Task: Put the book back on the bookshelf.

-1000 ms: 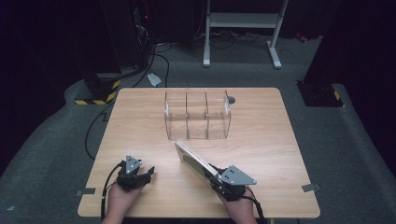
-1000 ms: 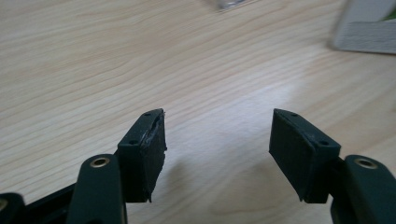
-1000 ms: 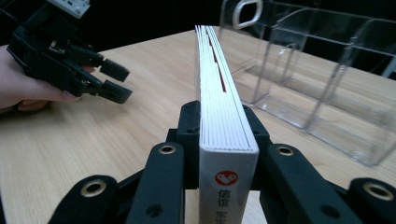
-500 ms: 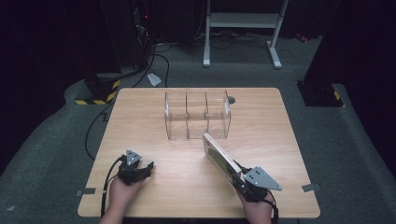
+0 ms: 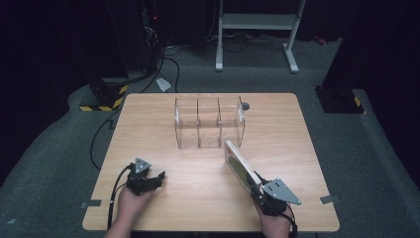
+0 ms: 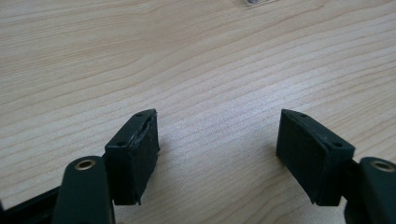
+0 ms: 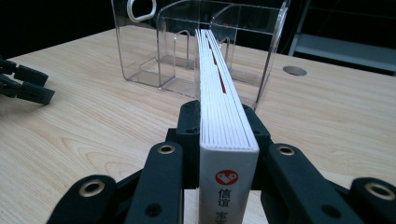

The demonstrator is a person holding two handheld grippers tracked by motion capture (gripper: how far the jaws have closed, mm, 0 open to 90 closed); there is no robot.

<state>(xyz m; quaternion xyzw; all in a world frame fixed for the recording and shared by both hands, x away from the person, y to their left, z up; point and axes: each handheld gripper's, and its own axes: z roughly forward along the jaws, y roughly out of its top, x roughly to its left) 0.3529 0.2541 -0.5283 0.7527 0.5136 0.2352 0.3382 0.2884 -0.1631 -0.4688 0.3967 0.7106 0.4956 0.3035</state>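
Right gripper clamps a book; its title is cut off. Left gripper spread, empty, above the table.

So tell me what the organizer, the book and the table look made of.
Organizer: clear, glossy plastic, probably acrylic; the table shows through its walls. Book: paper, with white stacked page edges. Table: pale wood or wood-look laminate, matte, with visible grain lines.

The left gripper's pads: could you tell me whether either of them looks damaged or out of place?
Yes. In the left gripper view, the pad on the left jaw of the left gripper has a ragged, chipped upper edge that seems to lift off its backing. The opposite pad looks clean and flush. The jaws stand open over bare table.
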